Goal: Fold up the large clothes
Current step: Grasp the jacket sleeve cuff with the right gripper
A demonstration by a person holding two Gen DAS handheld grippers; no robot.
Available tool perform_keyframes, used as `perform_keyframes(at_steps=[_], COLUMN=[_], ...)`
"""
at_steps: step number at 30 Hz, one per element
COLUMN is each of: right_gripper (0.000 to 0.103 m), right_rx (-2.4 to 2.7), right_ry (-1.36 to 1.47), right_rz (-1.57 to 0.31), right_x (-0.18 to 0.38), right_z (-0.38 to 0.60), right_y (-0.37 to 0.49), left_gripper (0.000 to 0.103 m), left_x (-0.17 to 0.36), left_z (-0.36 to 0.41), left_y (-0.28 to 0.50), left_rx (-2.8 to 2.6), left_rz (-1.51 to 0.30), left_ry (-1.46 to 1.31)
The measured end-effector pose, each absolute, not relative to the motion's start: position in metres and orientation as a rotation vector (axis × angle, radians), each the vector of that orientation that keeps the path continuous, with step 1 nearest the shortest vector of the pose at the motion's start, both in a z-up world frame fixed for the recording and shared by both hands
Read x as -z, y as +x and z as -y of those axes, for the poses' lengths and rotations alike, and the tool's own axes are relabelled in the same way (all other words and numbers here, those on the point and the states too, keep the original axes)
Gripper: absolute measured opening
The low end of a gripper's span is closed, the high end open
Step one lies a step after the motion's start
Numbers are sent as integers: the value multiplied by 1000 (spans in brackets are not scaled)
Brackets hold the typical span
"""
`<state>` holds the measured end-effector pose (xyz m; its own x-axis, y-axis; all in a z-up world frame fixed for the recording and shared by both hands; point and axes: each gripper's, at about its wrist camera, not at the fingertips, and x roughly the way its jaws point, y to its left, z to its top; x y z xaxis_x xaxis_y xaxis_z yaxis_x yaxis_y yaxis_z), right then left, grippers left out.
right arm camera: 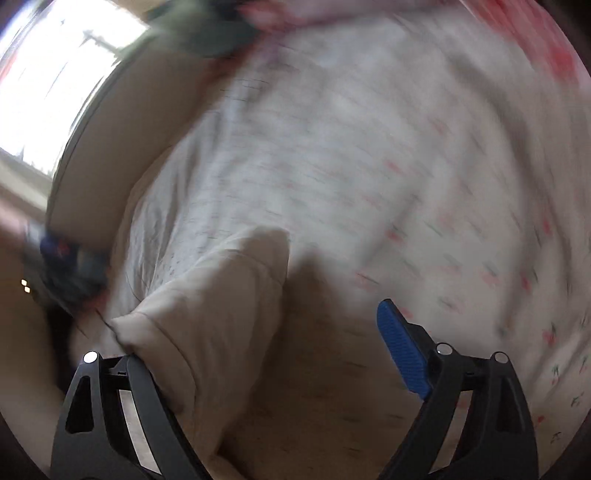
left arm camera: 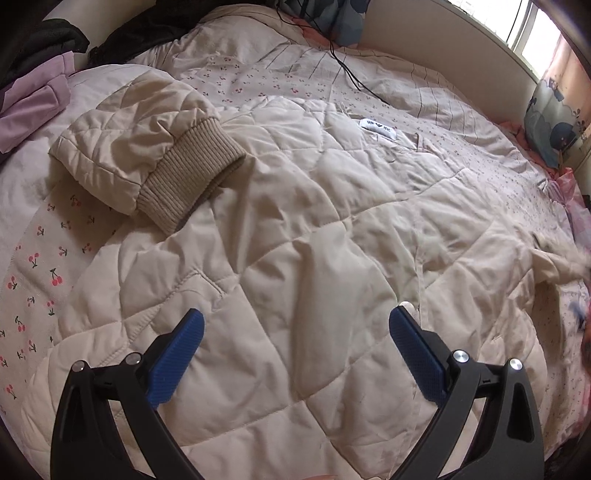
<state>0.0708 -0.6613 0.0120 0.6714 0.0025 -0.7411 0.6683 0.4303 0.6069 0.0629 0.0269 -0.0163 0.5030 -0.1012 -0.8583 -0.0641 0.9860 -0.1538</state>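
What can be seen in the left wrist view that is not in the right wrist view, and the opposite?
Left wrist only: the beige quilted jacket spread flat, its sleeve folded across with a ribbed cuff, a white label, a black cable, purple cloth, and the open, empty left gripper.

Right wrist only: a blurred picture of a beige fold draped over one side of the right gripper, whose jaws stand wide.

Both: the cherry-print sheet and a bright window.
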Motion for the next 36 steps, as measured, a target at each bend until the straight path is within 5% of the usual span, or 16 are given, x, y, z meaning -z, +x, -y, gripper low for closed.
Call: perform_keyframes(at_steps=[4,10,14,16,20,24,28,30,36], right_gripper=[86,91,96,96,96,95,62,31,23], right_rx=[295,568,320,347,241,236,187,146,196], right_ry=[1158,167,645,580,108,-233,20,253,835], right_rz=[-684,-869,-813,-773,-739,-1072,-1128,-1026,-441], right_x=[24,-46,-53,-71,-106,-42,-10,-28,-111], right_z=[680,601,627,614,532,475,516,551,677], right_y=[25,48,3,-8,46,148,161,152,81], left_gripper=[96,96,96,96,96,96,96,96,96], left_x=[22,30,32,31,31,35,32,33,32], left_z=[-26,-22,-21,-21,-16,-13,-15,-16,-16], left_y=[65,70,70,69,68,68,69,69,67], left_rx=[10,-8,3,11,20,20,19,23,24], left_rz=[-1056,-1074,-1088,-1086,-1081,-1092,-1083,-1086,-1082], left_ry=[-161,-125,-133,-142,-132,-109,-117,-126,-129])
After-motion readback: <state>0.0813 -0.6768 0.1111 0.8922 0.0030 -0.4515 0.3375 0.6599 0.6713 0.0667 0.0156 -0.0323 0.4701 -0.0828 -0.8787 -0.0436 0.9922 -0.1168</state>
